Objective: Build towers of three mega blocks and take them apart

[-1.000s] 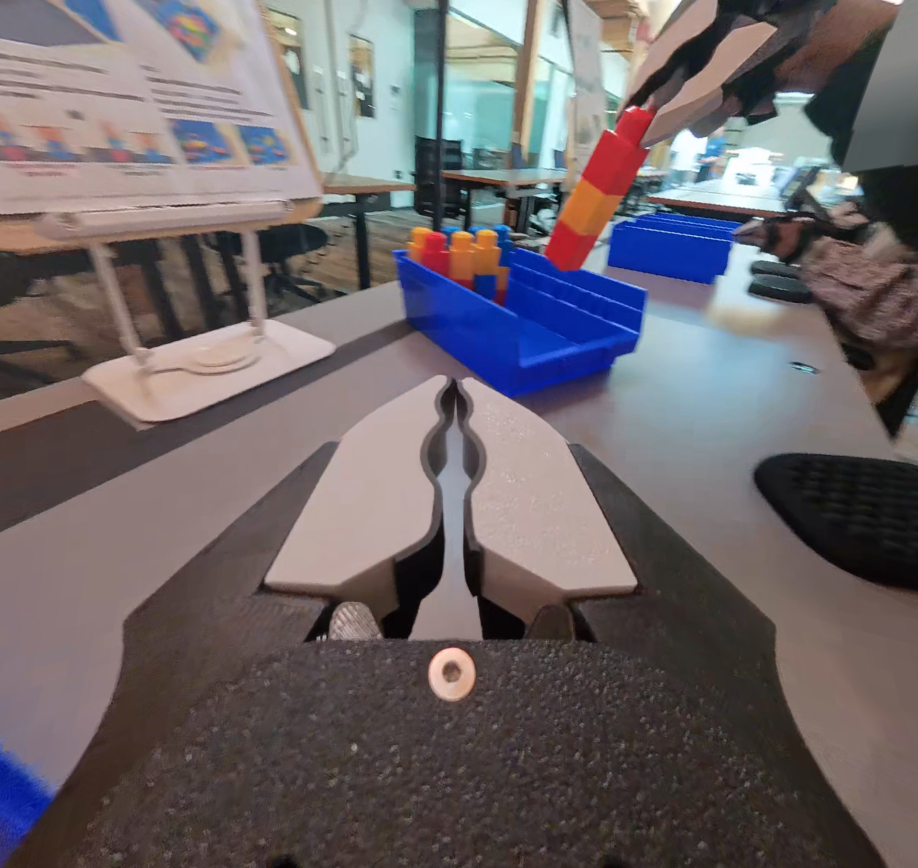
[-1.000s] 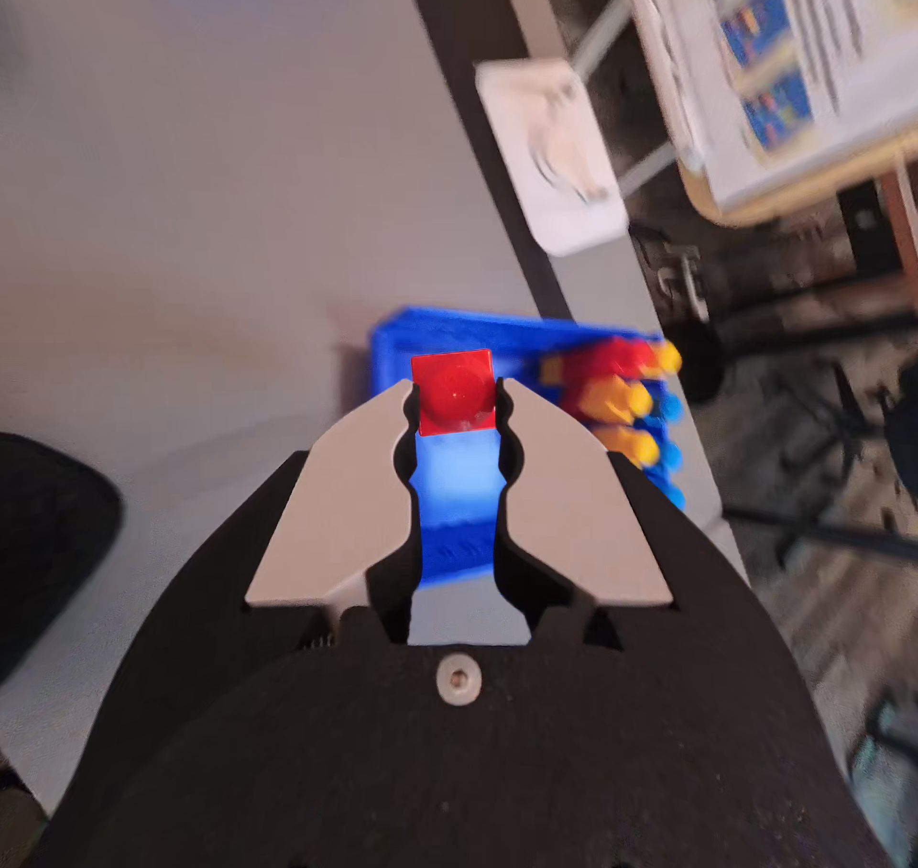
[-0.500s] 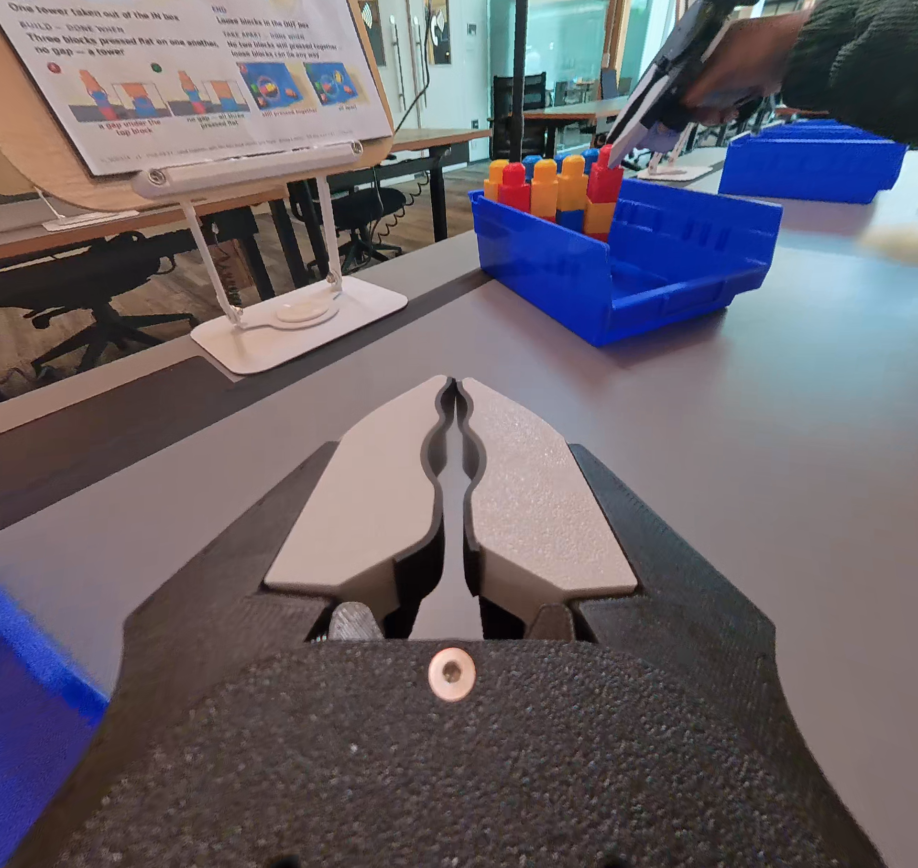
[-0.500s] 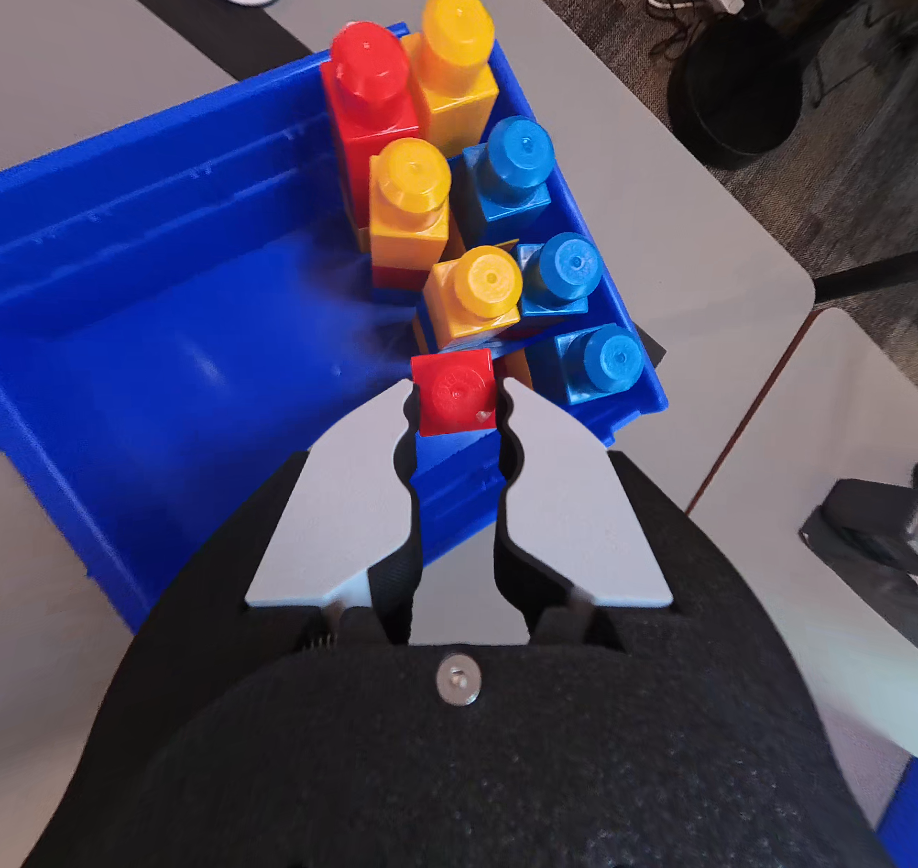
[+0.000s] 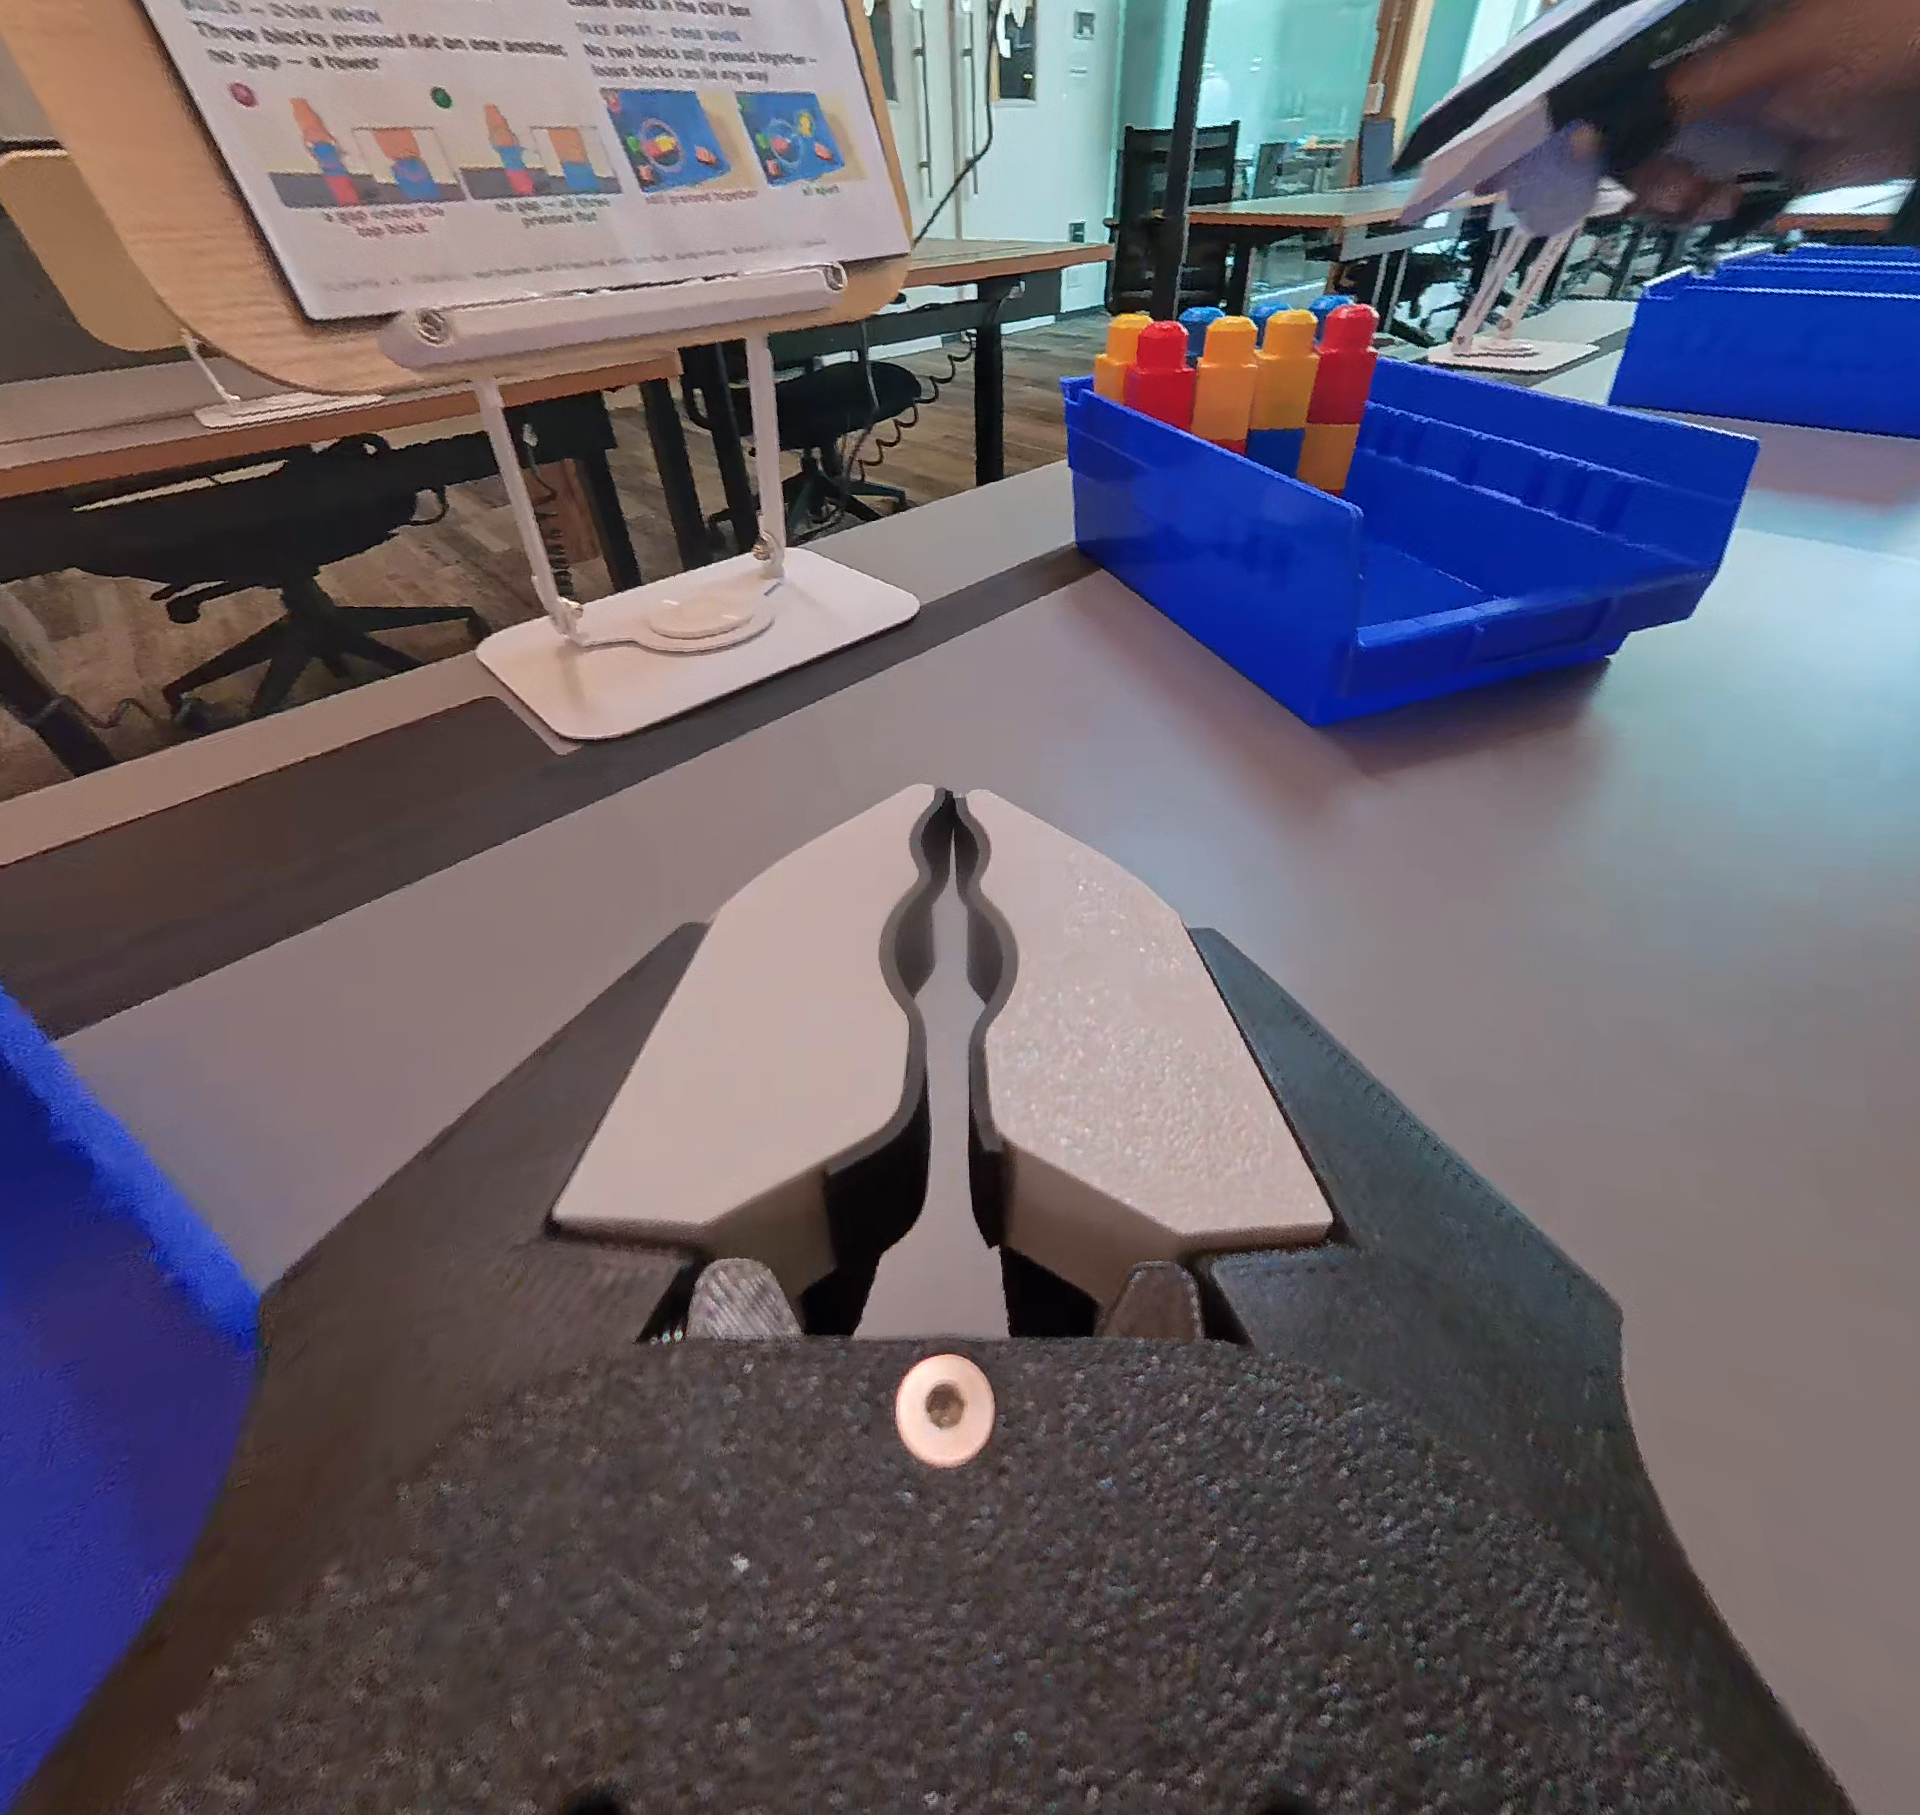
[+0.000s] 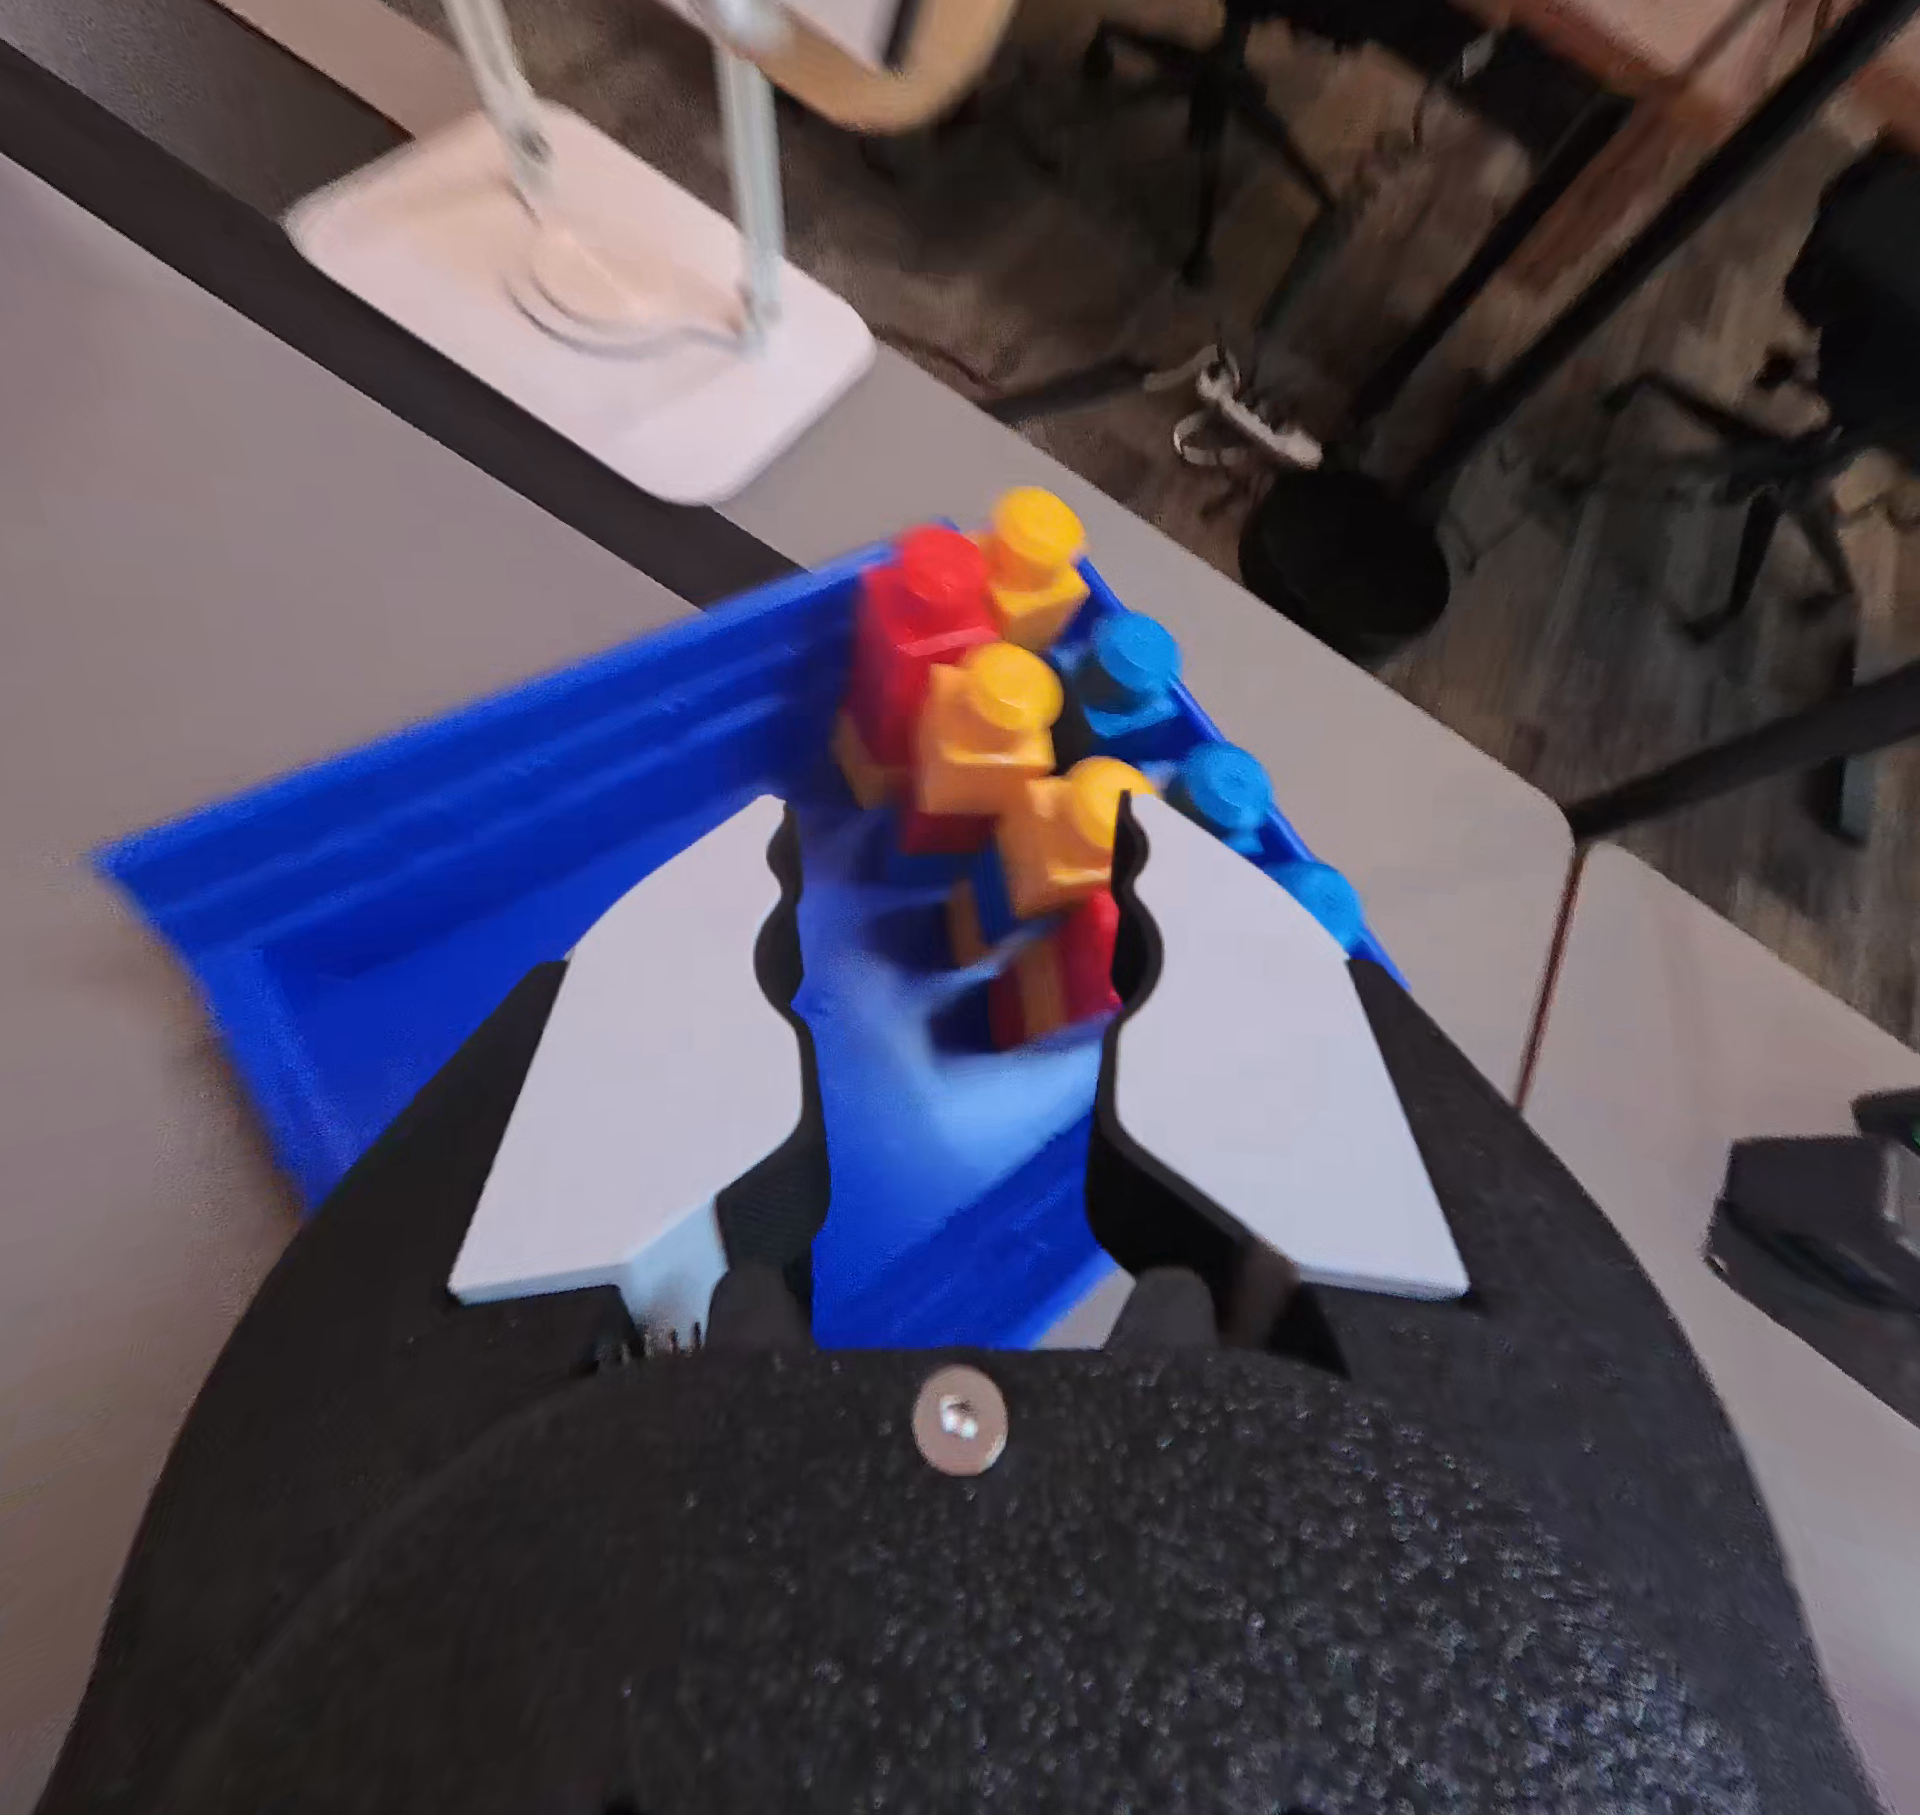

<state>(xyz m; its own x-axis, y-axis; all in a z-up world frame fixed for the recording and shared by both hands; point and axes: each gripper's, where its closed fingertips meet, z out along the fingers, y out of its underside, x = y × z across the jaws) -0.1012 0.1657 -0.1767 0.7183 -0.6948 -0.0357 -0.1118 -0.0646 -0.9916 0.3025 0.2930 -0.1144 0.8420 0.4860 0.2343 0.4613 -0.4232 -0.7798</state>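
Grey tabletop (image 5: 1558,934), office desks behind; blue bin (image 5: 1455,560) holds block towers (image 5: 1288,383). Left gripper (image 5: 951,809) fingers closed, empty; right gripper (image 6: 951,809) fingers spread, empty.

Open-plan office/lab: rows of desks (image 5: 1288,207), swivel chairs (image 5: 312,560), glass partitions (image 5: 1278,51) (wood beams overhead).

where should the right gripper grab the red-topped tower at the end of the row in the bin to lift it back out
Grip the red-topped tower by its top red block, coming straight down from above with the right gripper open. It stands upright at the open end of the row of towers in the blue bin, with only its top clear of the bin wall. One finger would probably go on its free side, the other between it and the neighbouring tower.
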